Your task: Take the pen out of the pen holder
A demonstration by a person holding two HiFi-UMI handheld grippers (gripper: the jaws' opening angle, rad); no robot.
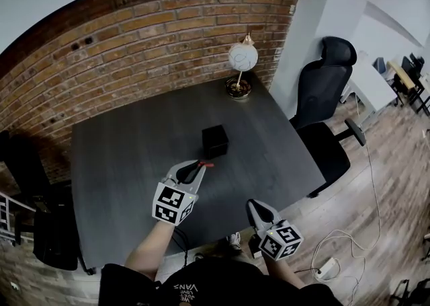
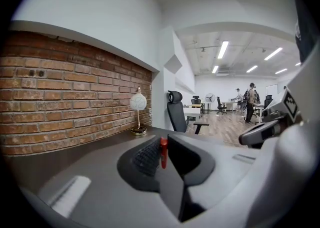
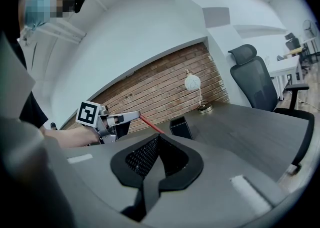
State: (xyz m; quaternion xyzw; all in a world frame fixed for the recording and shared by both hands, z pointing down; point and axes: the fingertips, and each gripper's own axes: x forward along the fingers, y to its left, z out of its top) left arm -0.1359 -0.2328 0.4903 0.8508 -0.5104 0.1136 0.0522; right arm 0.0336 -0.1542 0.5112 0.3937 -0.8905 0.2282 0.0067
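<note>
Grey and nearest the person, the right gripper [image 1: 255, 208] hangs over the near right edge of the dark grey tabletop [image 1: 127, 163], its jaws pressed together with nothing between them. Farther in and to the left, the left gripper [image 1: 197, 167] is clamped on a slim red pen [image 1: 206, 163], which is outside and just on the near side of the small black cube-shaped pen holder [image 1: 215, 140] at the table's middle. At the far edge stands a white globe desk lamp [image 1: 242, 57] against the red brick wall [image 1: 134, 35]. A black office chair [image 1: 328, 76] sits far right.
</note>
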